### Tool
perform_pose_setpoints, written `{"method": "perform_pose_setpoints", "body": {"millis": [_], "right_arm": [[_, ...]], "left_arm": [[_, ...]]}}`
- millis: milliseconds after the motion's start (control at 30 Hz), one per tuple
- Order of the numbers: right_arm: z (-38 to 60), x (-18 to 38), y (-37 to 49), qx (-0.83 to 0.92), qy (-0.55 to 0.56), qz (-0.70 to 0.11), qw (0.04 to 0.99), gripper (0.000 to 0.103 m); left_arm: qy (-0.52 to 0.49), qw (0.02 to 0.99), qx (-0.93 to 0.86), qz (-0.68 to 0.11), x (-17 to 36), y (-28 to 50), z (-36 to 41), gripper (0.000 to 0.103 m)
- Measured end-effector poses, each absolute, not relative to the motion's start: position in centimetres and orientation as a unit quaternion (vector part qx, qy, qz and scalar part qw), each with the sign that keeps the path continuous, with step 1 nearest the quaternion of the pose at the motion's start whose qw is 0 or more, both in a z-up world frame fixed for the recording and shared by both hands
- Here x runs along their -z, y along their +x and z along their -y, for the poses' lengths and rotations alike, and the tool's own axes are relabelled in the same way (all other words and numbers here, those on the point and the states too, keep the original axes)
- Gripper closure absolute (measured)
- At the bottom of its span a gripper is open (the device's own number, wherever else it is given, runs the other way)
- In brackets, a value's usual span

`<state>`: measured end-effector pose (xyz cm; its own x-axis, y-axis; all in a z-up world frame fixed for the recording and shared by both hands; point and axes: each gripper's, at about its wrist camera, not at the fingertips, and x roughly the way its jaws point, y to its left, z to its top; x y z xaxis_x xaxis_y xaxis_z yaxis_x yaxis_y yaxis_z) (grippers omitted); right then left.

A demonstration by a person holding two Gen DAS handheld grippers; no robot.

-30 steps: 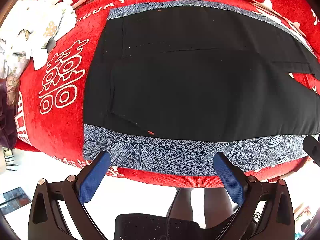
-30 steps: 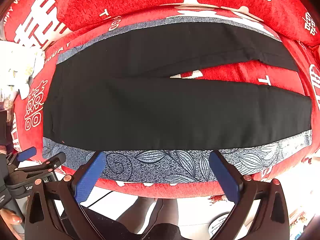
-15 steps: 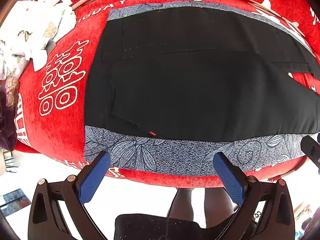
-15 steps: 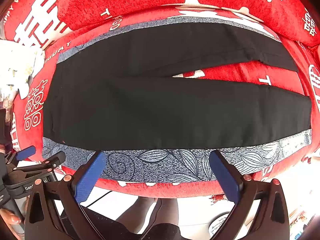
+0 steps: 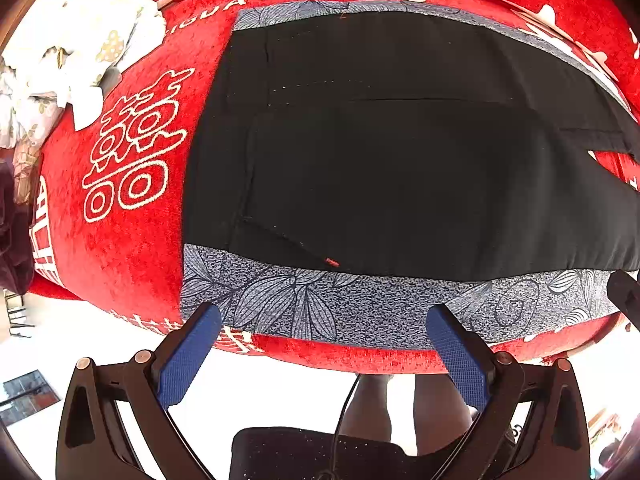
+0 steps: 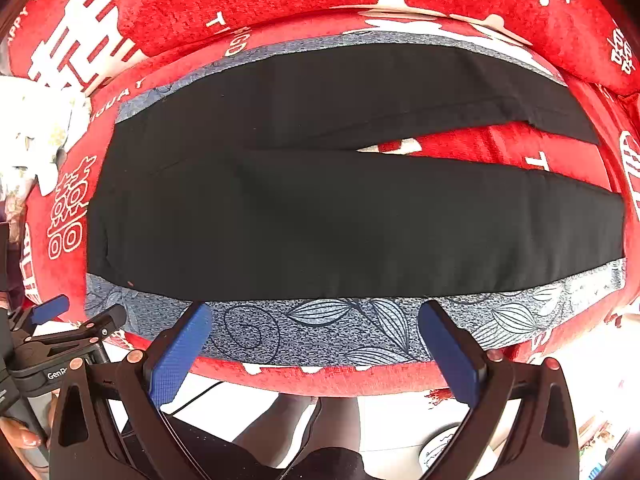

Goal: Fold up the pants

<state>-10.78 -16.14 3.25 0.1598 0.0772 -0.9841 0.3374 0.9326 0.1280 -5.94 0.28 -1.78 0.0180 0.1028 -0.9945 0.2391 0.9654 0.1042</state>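
black pants (image 6: 352,216) lie flat and unfolded ahead of both tools, waist toward the left one, legs parted | on blue leaf-print cloth (image 6: 320,332) over red sofa (image 6: 280,12) | left hand-held gripper (image 5: 324,344), right hand-held gripper (image 6: 316,340) spread wide, empty, hovering | step: approach; next likely pinch the near edge.

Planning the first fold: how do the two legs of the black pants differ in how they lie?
The near leg lies closest to the grippers, along the grey leaf-print cloth; the far leg sits beyond it. They angle apart toward the hems, exposing red cover. Both lie flat, unfolded.
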Motion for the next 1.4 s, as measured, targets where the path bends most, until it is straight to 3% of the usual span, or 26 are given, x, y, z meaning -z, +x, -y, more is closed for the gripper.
{"method": "perform_pose_setpoints", "body": {"millis": [1400], "right_arm": [[15.9, -2.7, -10.4, 0.087, 0.169, -0.651, 0.735, 0.000]], "left_arm": [[0.109, 0.706, 0.038, -0.699, 2.1, -6.1, -2.4, 0.000]]}}
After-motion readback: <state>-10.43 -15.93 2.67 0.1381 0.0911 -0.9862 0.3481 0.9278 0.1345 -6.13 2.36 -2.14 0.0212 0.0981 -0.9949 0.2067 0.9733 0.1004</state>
